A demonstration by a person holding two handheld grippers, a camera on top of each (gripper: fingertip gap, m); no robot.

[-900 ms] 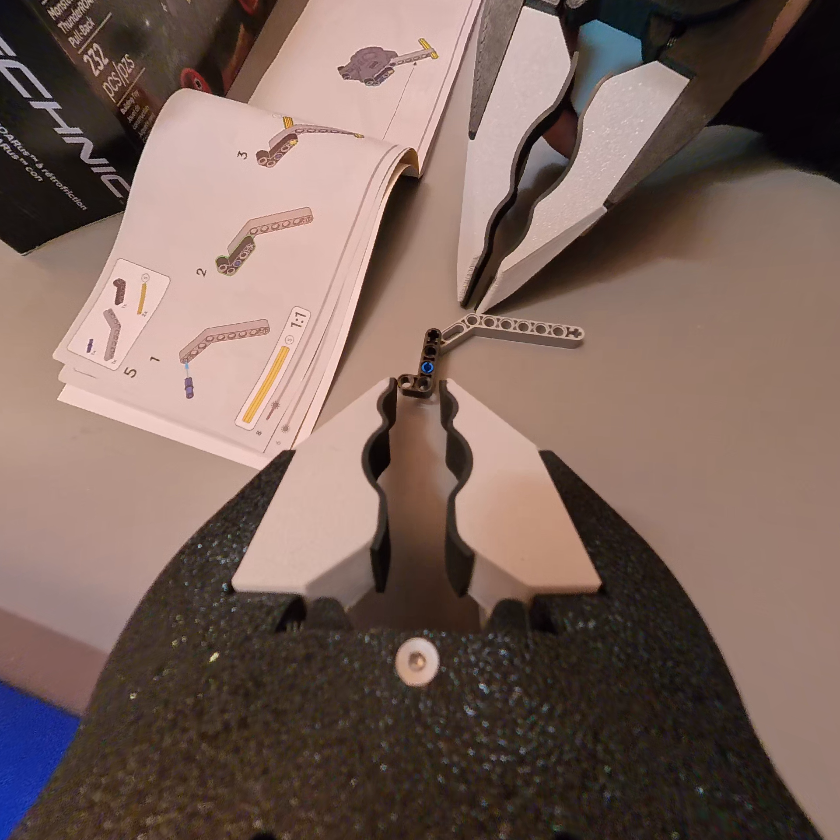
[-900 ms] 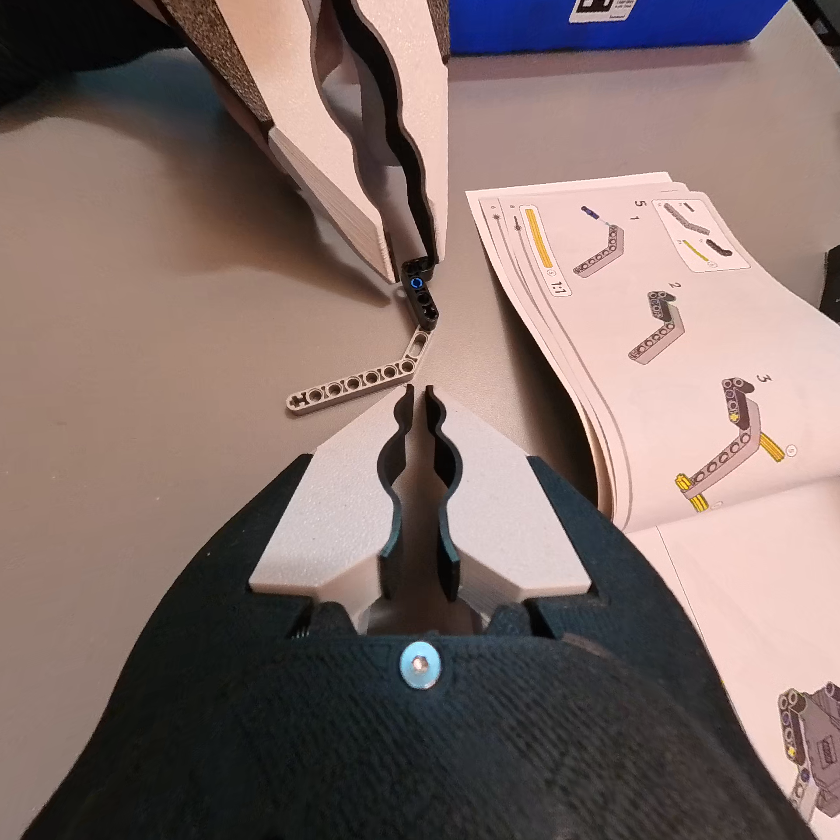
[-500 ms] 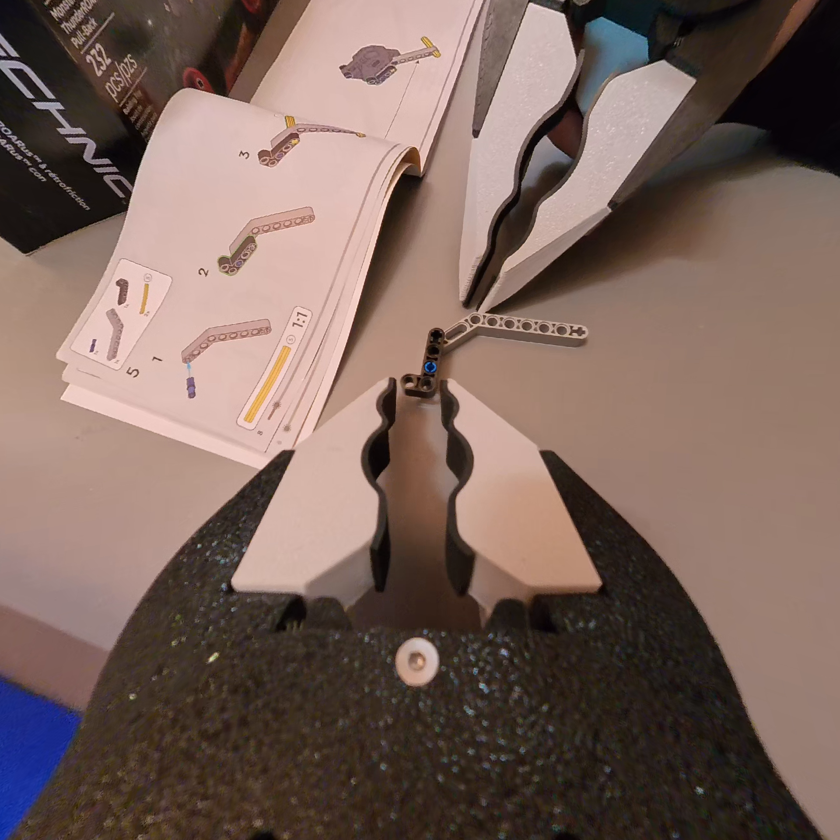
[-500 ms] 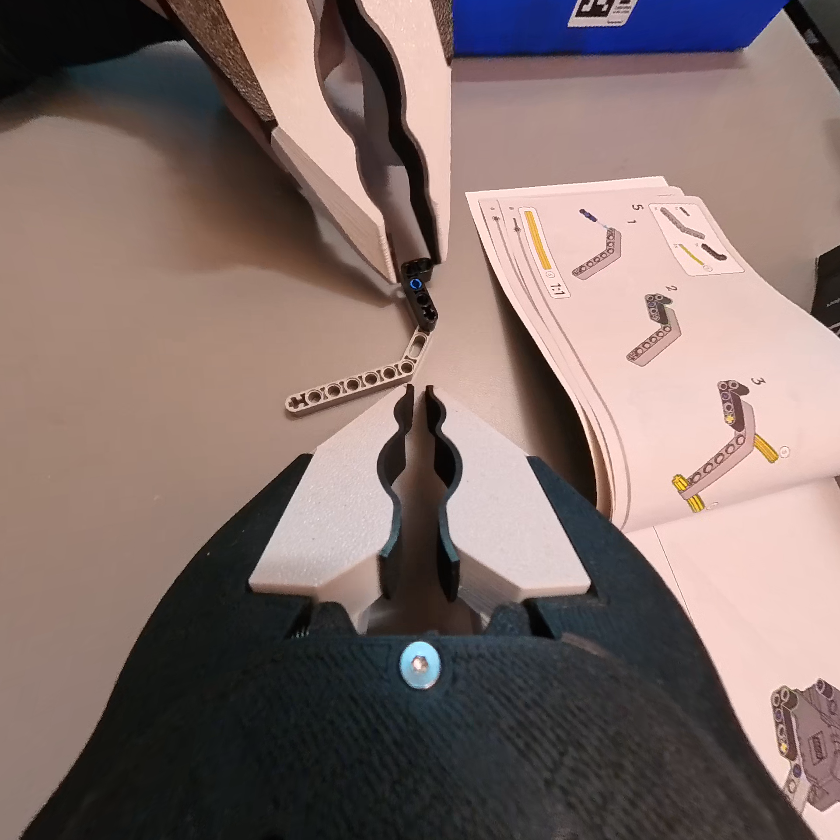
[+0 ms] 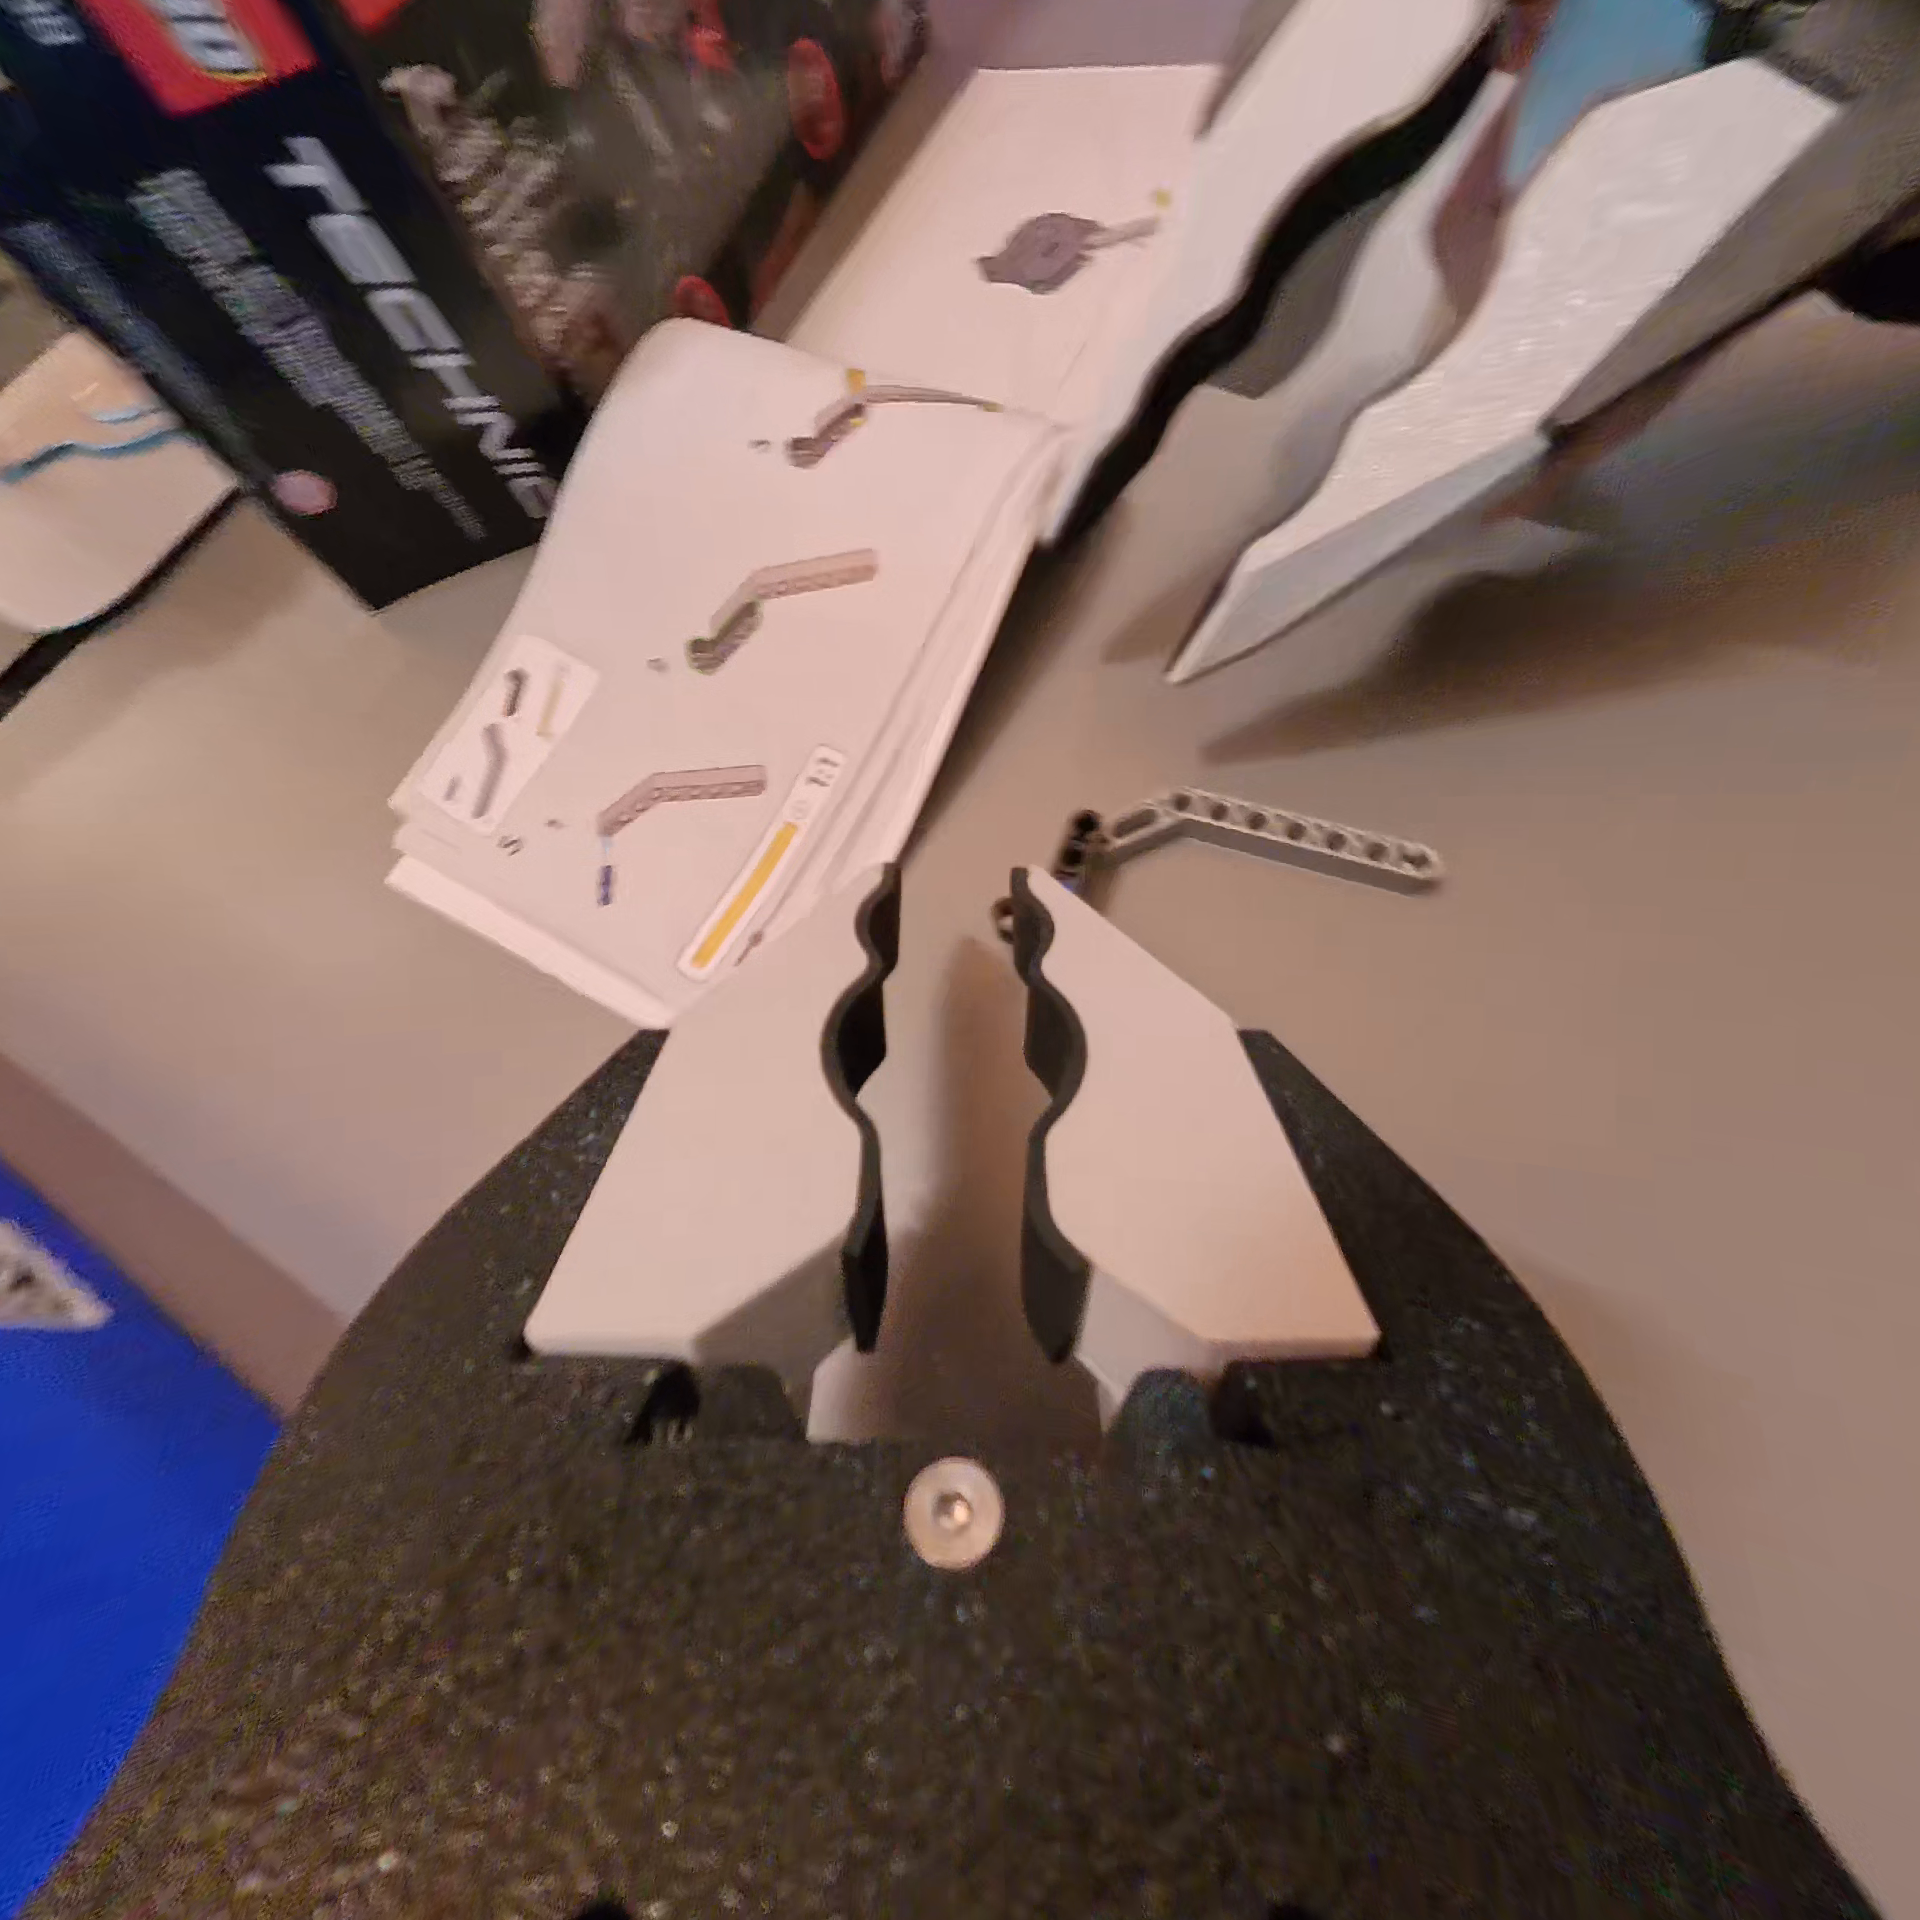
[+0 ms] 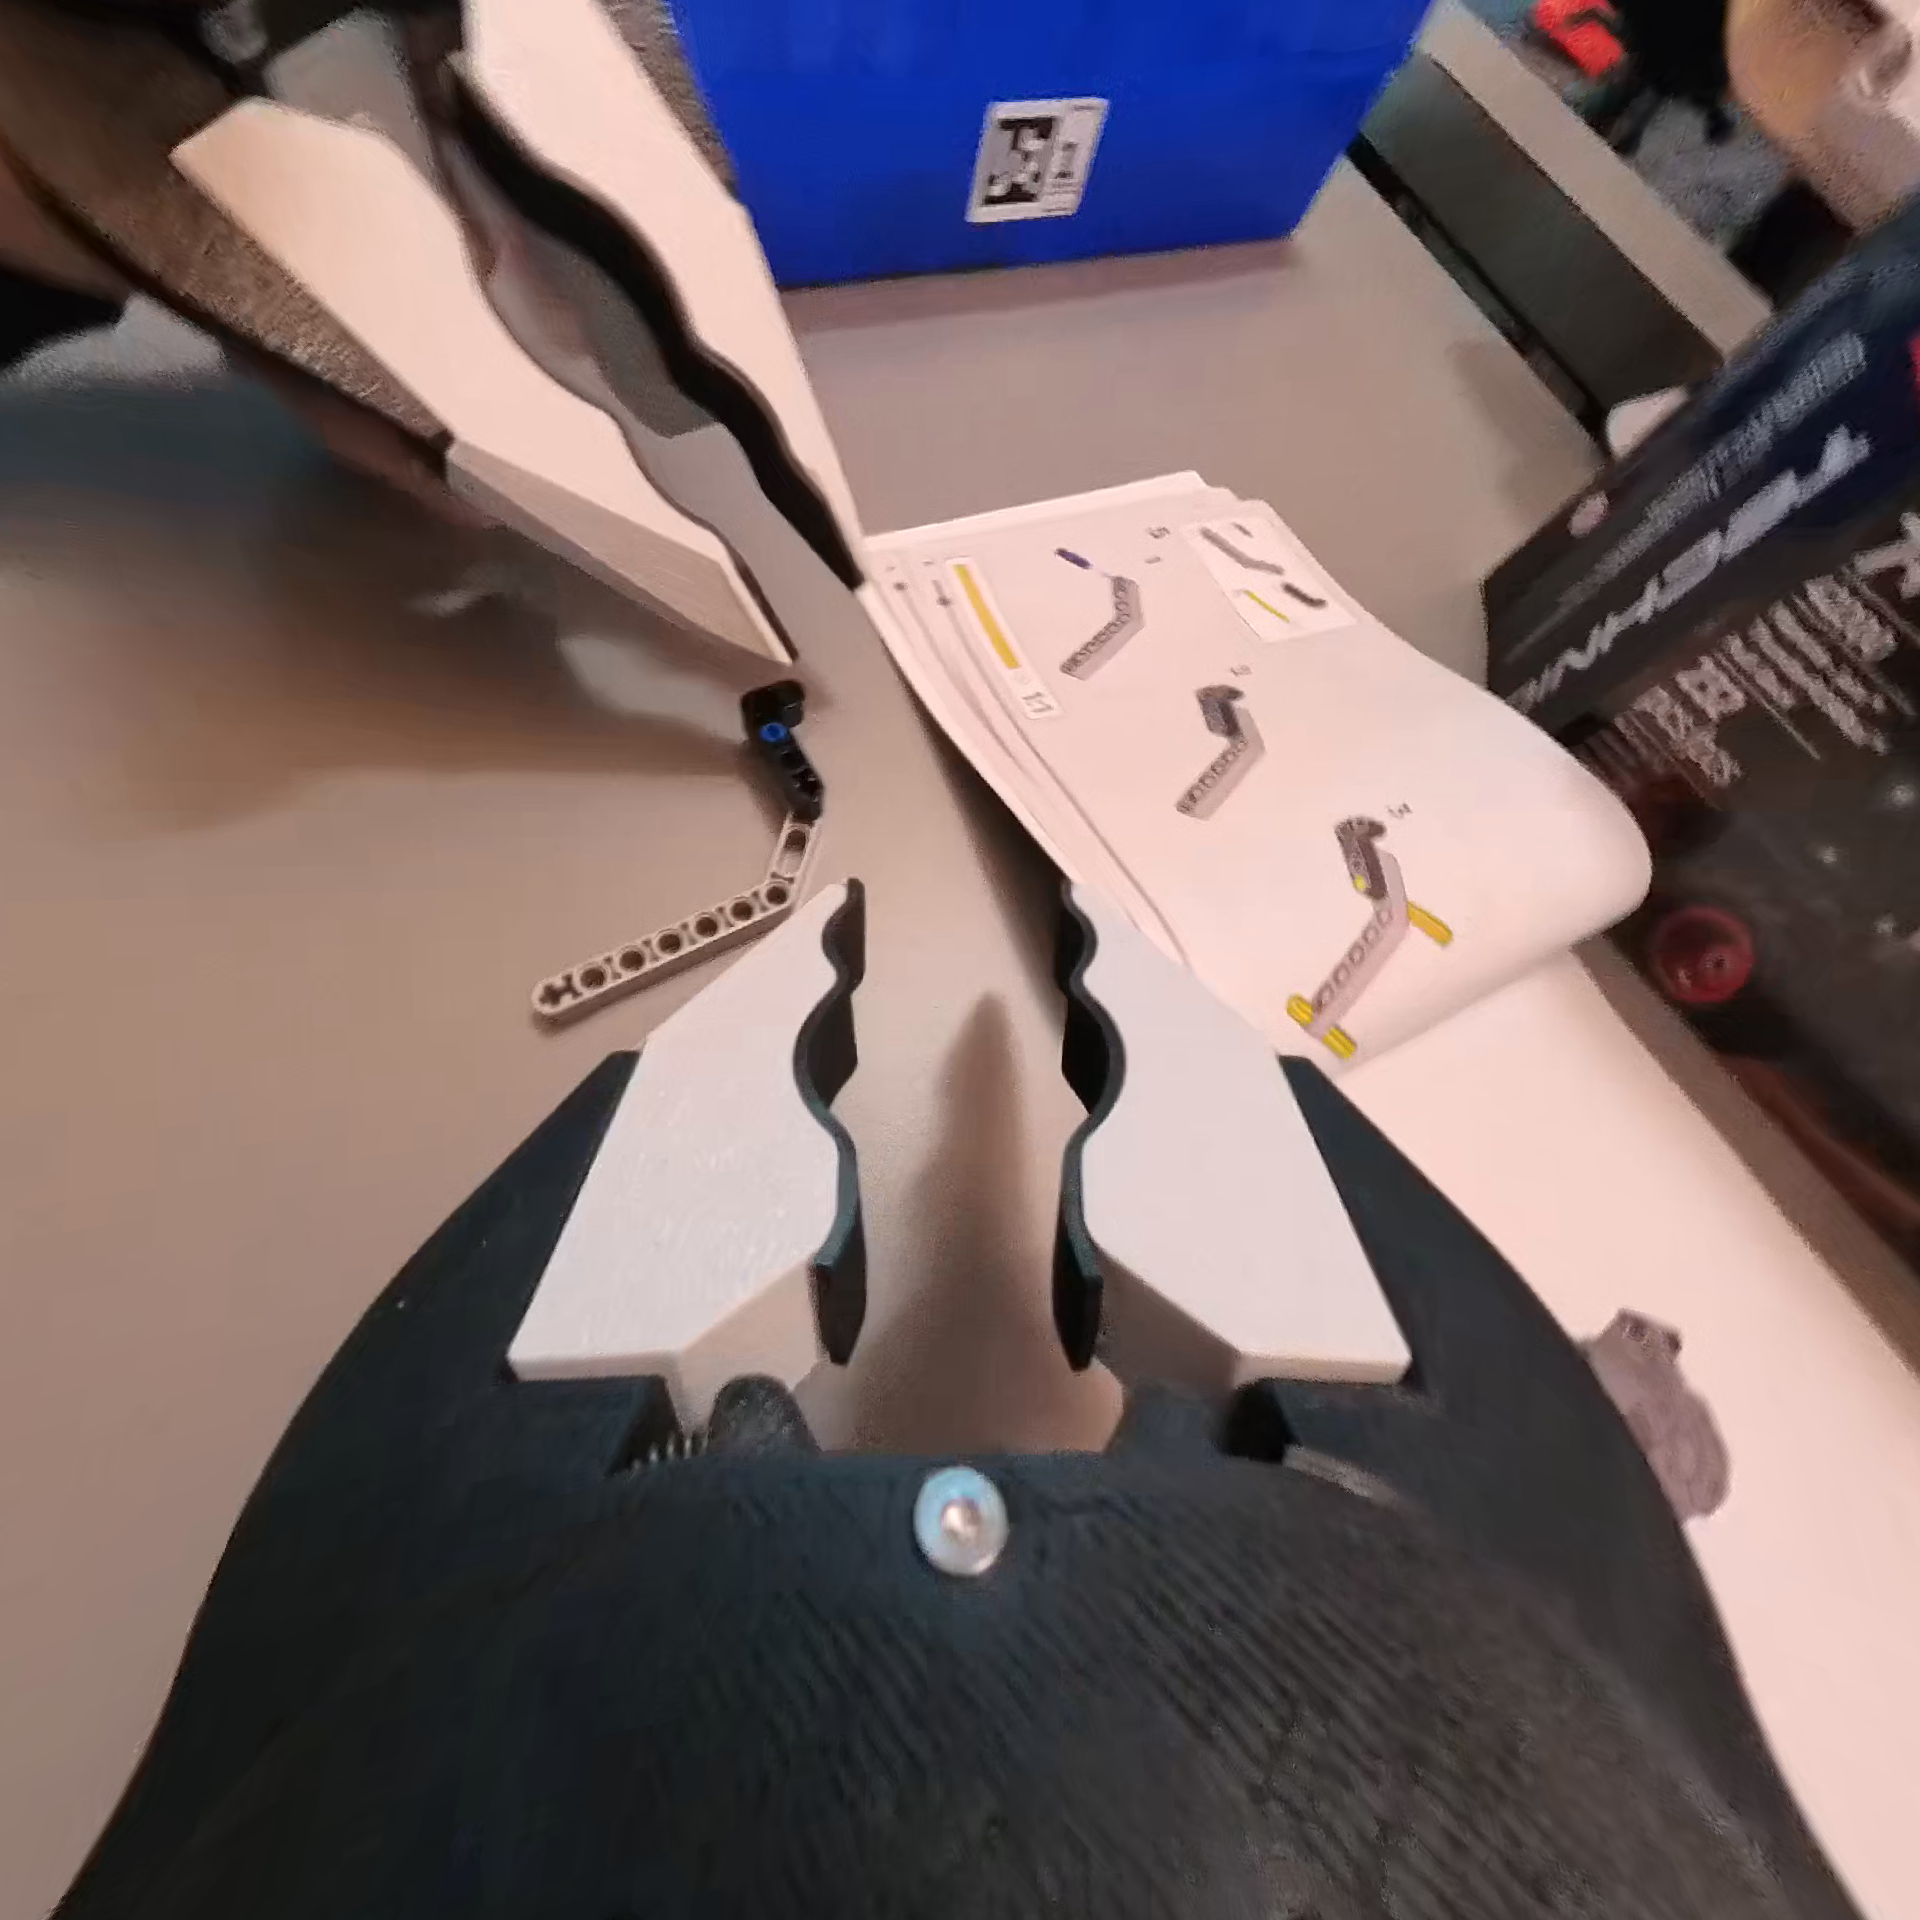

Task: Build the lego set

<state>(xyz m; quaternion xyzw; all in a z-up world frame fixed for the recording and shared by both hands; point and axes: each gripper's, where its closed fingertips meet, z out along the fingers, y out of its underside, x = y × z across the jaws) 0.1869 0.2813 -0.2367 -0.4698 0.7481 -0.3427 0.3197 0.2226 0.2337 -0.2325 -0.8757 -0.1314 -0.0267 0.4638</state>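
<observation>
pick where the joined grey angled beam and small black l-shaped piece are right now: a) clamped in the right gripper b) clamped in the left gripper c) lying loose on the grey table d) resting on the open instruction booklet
c: the grey angled beam with the small black L-shaped piece lies flat on the grey table, while the left gripper and right gripper both stand open and empty.

A flat grey-beige matte surface point(image 6: 260, 831) carries everything. At the middle of the right wrist view lies a light grey angled holed plastic beam point(image 6: 691, 930), joined at its 12 o'clock end to a small black angled piece point(image 6: 784, 743). At 3 o'clock of these an open white paper instruction booklet point(image 6: 1299, 769) lies flat. A black cardboard box point(image 6: 1745, 644) stands at 2 o'clock, a blue bin point(image 6: 1039, 135) at 12 o'clock.
</observation>
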